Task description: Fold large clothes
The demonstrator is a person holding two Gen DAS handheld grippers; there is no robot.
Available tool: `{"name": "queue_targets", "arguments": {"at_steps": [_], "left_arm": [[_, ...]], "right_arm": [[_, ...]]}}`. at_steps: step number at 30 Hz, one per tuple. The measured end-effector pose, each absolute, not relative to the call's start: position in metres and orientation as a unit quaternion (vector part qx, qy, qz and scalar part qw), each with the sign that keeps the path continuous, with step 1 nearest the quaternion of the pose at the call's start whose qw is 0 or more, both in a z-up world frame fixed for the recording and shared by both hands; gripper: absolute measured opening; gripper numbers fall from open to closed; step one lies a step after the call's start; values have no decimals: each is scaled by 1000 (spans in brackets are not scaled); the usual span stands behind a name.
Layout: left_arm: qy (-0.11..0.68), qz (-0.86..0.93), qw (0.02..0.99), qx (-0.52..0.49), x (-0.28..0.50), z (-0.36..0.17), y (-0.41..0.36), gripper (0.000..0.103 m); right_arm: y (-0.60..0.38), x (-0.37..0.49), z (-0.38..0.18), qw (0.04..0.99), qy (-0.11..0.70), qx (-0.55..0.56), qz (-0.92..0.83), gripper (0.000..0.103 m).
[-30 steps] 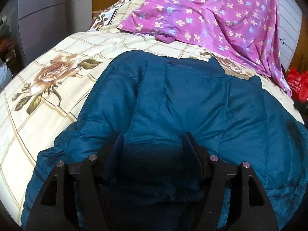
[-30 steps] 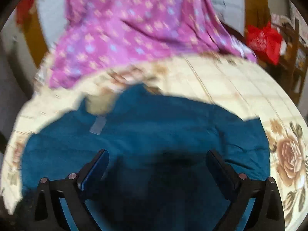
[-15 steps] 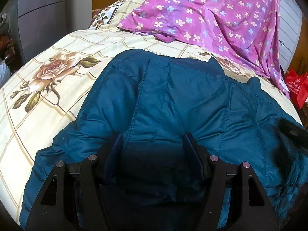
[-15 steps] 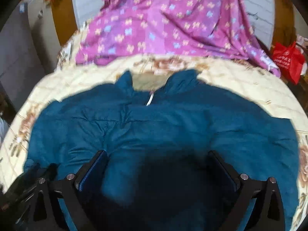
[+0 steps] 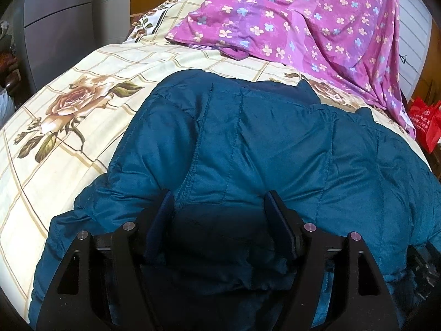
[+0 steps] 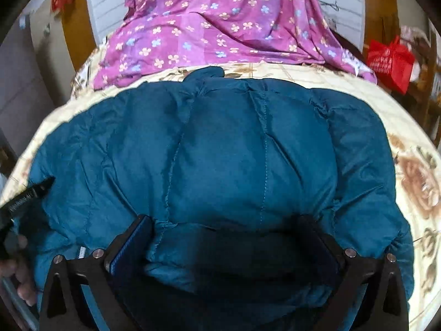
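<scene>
Teal quilted puffer jacket (image 5: 248, 151) fills mid-frame on my rose-print bedsheet (image 5: 69, 110); my left gripper (image 5: 219, 207), jaws just widening, and right gripper (image 6: 226, 229) gape, gripping nothing.

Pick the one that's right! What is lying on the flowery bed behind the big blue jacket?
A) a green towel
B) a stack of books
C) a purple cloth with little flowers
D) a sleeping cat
C: past the blue jacket, a purple cloth with little flowers is spread over the far end of the bed.
</scene>
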State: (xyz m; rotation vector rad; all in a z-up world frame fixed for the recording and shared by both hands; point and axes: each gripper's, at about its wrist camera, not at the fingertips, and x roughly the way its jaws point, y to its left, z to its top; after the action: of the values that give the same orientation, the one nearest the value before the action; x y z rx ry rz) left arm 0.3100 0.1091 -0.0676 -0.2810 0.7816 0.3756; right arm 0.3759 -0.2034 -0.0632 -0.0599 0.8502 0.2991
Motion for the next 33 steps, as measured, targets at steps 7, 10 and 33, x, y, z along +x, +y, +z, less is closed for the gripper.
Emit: {"name": "queue_targets", "arguments": {"at_steps": [7,10,33], "left_arm": [[377,180,898,-137,310,-68,109,71],[378,178,898,-139,311,-69,109,71],[377,173,898,-146,311,-72,104,73]], "right_arm": [[-209,373,-64,899,412,-25,145,103],[-209,373,-64,899,413,-24,145,103],[-207,374,-65,898,415,-20,145,103]]}}
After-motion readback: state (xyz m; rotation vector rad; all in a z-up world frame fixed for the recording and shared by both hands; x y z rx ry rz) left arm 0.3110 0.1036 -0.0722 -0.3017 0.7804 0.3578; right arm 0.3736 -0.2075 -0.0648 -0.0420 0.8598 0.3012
